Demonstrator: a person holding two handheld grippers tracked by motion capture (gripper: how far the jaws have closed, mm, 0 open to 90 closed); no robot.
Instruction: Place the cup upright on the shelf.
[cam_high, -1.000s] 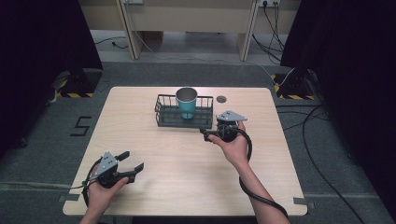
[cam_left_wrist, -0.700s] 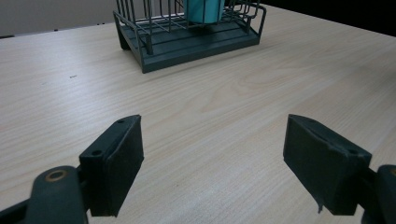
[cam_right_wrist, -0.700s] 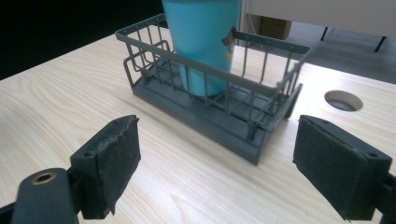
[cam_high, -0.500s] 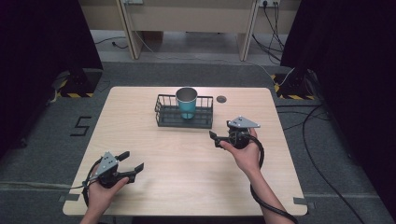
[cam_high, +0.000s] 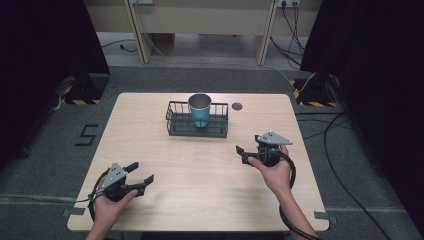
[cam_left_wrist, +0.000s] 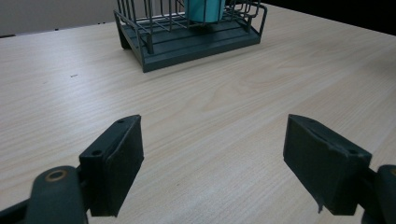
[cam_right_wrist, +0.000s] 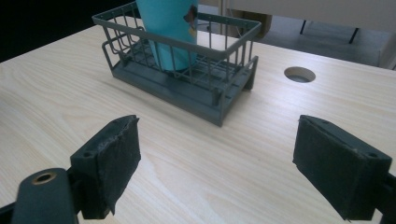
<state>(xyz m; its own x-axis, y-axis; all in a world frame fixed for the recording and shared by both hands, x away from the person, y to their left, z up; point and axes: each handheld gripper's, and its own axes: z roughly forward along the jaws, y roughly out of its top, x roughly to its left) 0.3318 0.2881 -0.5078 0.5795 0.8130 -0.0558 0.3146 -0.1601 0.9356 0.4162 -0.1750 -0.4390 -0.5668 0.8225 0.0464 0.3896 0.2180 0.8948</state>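
Pulled back from the basket (cam_high: 197, 120), the right claw (cam_high: 242, 154) hovers wide open and empty over bare tabletop (cam_high: 200, 170); the cup (cam_high: 200, 110) stands inside it. Left claw (cam_high: 141, 172), open and empty, sits near the front edge.

Wide open tabletop (cam_high: 210, 170) between the two hands, bare wood all the way across. The left gripper (cam_high: 140, 175) sits low near the front left corner, jaws spread, with clear table ahead of it right up to the wire basket (cam_high: 197, 126). That basket stands mid-table toward the far edge, the one real obstacle, and the teal cup (cam_high: 200, 110) rises upright above its rim. The right gripper (cam_high: 241, 154), jaws apart, holds near the basket's right front corner, free wood between them. A round cable hole (cam_high: 237, 106) lies just right of the basket.
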